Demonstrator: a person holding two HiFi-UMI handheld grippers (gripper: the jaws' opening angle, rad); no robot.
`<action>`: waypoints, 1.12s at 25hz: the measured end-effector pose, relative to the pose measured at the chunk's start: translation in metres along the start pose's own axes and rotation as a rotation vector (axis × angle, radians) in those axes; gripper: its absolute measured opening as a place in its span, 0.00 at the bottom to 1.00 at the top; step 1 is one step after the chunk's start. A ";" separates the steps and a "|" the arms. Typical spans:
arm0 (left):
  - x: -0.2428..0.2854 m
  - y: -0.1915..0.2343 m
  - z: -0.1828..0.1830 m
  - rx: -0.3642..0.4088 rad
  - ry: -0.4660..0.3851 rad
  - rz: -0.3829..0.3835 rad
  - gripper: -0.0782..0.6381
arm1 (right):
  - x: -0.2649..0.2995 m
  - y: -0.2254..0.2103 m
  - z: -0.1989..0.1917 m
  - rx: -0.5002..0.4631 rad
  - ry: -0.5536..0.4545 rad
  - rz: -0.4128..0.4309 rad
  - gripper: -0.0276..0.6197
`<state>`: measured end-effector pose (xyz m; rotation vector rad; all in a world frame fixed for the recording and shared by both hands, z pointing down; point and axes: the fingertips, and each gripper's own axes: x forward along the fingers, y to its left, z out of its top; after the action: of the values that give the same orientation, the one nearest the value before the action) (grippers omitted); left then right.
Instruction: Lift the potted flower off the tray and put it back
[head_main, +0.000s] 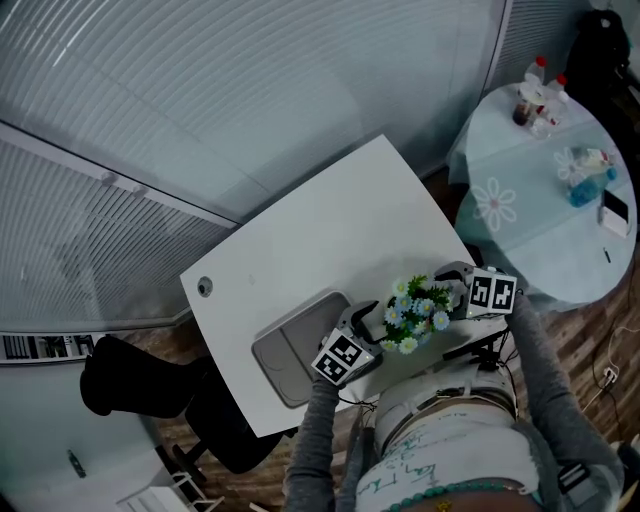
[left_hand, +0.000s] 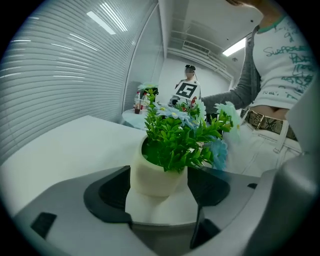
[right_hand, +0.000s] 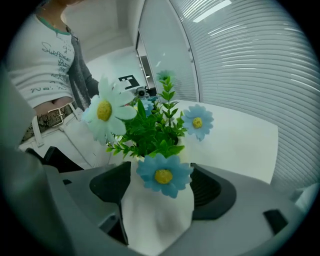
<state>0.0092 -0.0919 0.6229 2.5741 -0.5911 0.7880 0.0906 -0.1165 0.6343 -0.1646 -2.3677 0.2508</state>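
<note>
The potted flower (head_main: 417, 312), a cream pot of green leaves and pale blue daisies, stands on the white table (head_main: 330, 230) just right of the grey tray (head_main: 285, 355), near the front edge. My left gripper (head_main: 372, 322) flanks it from the tray side and my right gripper (head_main: 452, 298) from the other. In the left gripper view the pot (left_hand: 154, 175) sits between the dark pads (left_hand: 111, 192), which stand wide with no visible squeeze. From the right gripper view the pot (right_hand: 157, 212) fills the gap behind a blue daisy (right_hand: 164, 175), jaws spread wide. The tray holds nothing.
A round table (head_main: 530, 215) with a pale cloth stands at the right, carrying bottles (head_main: 535, 98) and a blue item (head_main: 585, 185). A black chair (head_main: 125, 385) is at lower left. Slatted blinds (head_main: 250, 90) run behind the white table. The person's torso is close to the front edge.
</note>
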 end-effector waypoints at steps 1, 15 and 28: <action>0.002 0.000 0.000 0.011 0.008 -0.005 0.61 | 0.003 0.001 0.002 -0.009 0.001 0.009 0.58; 0.028 -0.002 0.008 0.059 0.024 -0.066 0.68 | 0.022 0.005 0.017 -0.038 -0.061 0.049 0.62; 0.035 -0.002 0.005 0.060 0.079 -0.074 0.71 | 0.027 0.003 0.016 -0.036 -0.088 0.078 0.64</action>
<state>0.0385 -0.1019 0.6393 2.5887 -0.4525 0.8899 0.0605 -0.1102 0.6402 -0.2690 -2.4570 0.2572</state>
